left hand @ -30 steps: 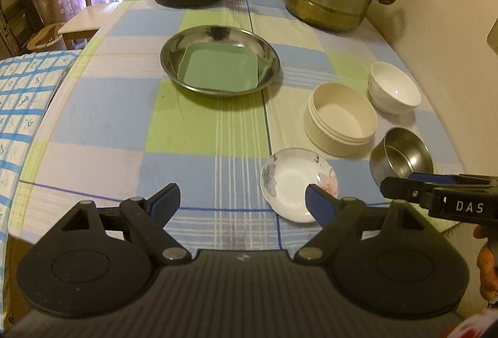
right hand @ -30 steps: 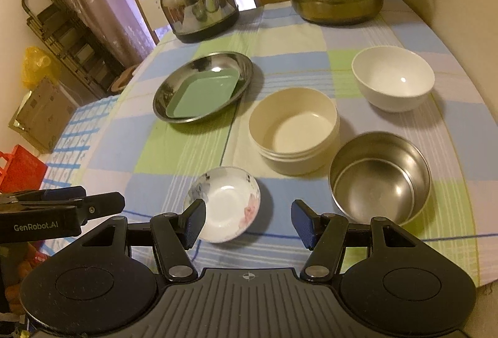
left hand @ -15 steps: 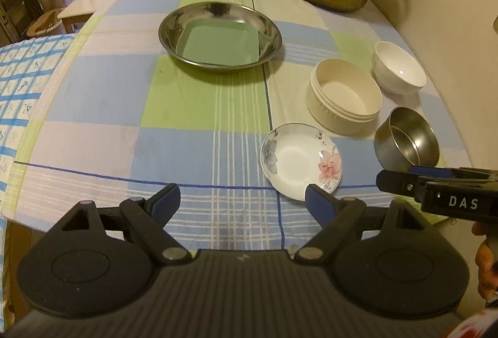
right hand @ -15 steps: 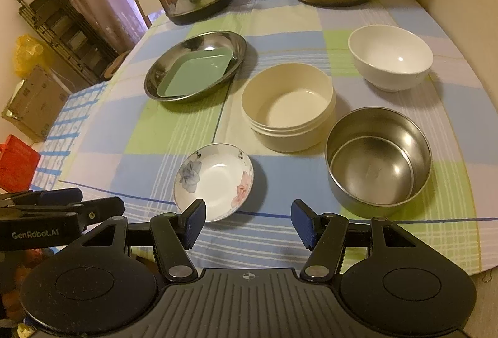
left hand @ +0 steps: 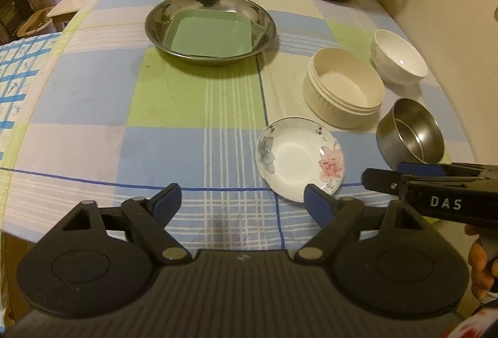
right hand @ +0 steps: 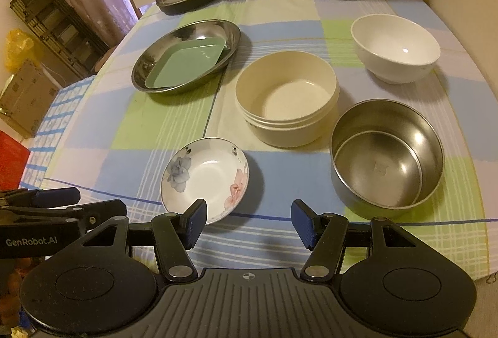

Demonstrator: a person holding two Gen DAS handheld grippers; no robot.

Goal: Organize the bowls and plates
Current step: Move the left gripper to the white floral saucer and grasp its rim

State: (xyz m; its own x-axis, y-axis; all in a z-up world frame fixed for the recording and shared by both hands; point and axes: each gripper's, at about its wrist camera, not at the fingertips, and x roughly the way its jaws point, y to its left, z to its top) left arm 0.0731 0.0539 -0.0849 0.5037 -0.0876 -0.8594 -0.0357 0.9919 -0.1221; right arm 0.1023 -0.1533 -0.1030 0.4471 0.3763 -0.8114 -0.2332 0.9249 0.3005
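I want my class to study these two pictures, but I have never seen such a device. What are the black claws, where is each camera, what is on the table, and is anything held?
A person holds one claw tool in each hand, with a camera on each looking forward along its fingers. One picture is from the left claw, the other from the right claw. On the checked tablecloth lie a flowered dish, a cream bowl, a steel bowl, a white bowl, and a green tray inside a steel plate. Both claws are open and hold nothing; the left one's jaws have just been closing a little.
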